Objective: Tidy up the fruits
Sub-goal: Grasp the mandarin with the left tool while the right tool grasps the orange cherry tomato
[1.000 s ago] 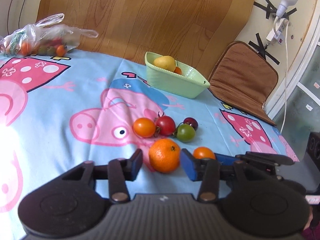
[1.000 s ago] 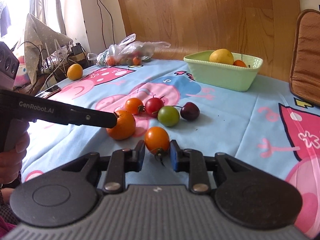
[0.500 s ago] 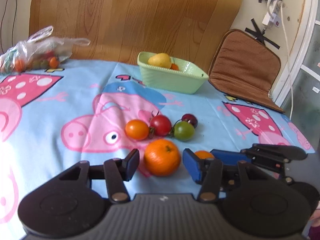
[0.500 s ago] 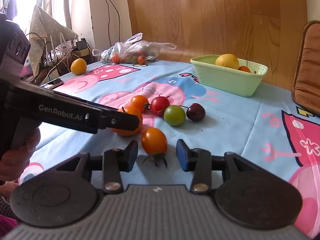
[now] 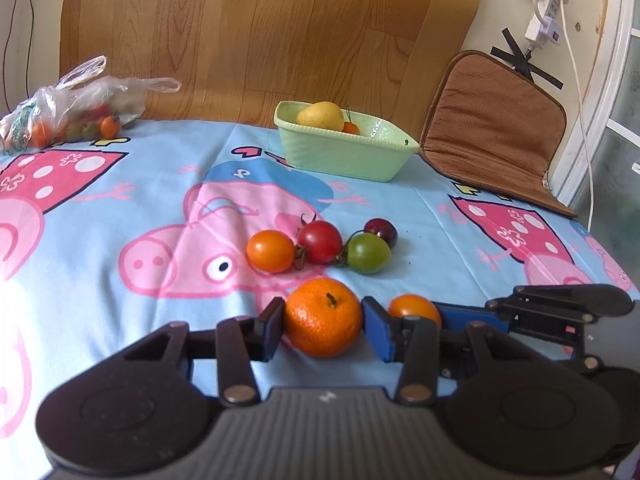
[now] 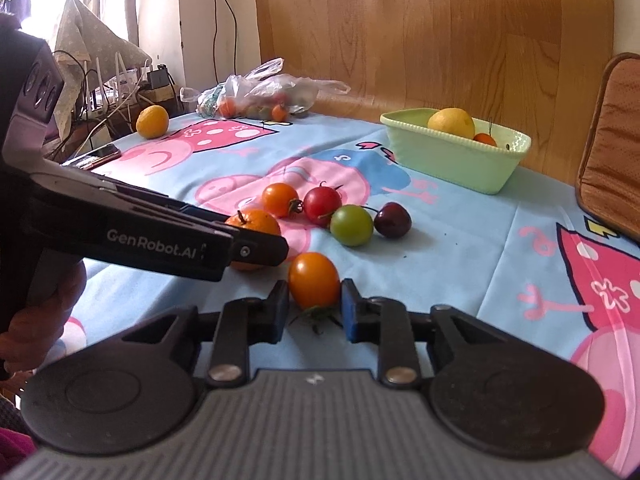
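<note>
My left gripper (image 5: 323, 326) is shut on a mandarin orange (image 5: 322, 317), both pads touching it on the blue cartoon cloth. My right gripper (image 6: 314, 307) is shut on an orange tomato (image 6: 313, 279), stem toward me. The tomato also shows in the left wrist view (image 5: 414, 307), the mandarin in the right wrist view (image 6: 256, 222). Beyond lie an orange tomato (image 5: 270, 251), a red tomato (image 5: 320, 241), a green tomato (image 5: 368, 253) and a dark cherry (image 5: 381, 231). A green basket (image 5: 344, 151) at the back holds a lemon (image 5: 321, 116) and a small orange fruit.
A plastic bag of small tomatoes (image 5: 72, 108) lies at the back left. A brown cushion (image 5: 496, 128) leans at the right. A loose yellow-orange fruit (image 6: 152, 121) and a phone (image 6: 98, 156) sit near the table's left edge. A wood-pattern panel stands behind.
Both grippers closed: the left onto the mandarin, the right onto the orange tomato. Both had been open around their fruits half a second ago.
</note>
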{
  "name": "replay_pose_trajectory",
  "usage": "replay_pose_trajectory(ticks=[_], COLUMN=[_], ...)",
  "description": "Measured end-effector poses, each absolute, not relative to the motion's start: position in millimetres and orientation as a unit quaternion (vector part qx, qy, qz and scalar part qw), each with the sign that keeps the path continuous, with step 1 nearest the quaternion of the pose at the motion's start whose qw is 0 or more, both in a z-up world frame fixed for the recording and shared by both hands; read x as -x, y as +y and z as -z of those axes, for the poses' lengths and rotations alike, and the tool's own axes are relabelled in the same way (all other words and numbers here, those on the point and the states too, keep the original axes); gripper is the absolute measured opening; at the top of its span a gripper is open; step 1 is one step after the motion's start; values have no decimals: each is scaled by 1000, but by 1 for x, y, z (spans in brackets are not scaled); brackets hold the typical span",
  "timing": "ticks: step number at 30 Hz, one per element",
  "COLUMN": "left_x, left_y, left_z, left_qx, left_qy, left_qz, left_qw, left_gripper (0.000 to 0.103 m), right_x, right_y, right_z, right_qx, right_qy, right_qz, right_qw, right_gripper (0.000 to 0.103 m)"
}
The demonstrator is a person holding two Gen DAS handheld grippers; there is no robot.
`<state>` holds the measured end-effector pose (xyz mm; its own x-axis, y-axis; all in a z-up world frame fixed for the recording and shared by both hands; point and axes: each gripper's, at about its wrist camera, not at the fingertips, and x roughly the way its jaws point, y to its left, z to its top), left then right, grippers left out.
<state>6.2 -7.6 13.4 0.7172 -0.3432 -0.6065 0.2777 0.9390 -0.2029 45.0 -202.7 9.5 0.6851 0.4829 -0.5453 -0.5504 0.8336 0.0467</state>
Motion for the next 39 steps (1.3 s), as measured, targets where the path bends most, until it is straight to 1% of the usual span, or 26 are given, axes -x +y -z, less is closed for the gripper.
replay_pose_trajectory(ticks=[10, 24, 39], left_x=[20, 51, 63], left_y=[-17, -21, -18], left_z=[-13, -13, -18], left_qx=[45, 40, 45], left_qy=[338, 335, 336], left_qz=[177, 176, 181], left_qw=[923, 925, 923], left_gripper=[42, 42, 42], right_x=[-19, 12, 15], right_y=[-208, -213, -216], right_z=[-11, -13, -9], right_qx=[53, 39, 6], right_qy=[289, 280, 283], right_qz=[-263, -253, -276], right_qw=[919, 925, 918], right_gripper=[30, 30, 30])
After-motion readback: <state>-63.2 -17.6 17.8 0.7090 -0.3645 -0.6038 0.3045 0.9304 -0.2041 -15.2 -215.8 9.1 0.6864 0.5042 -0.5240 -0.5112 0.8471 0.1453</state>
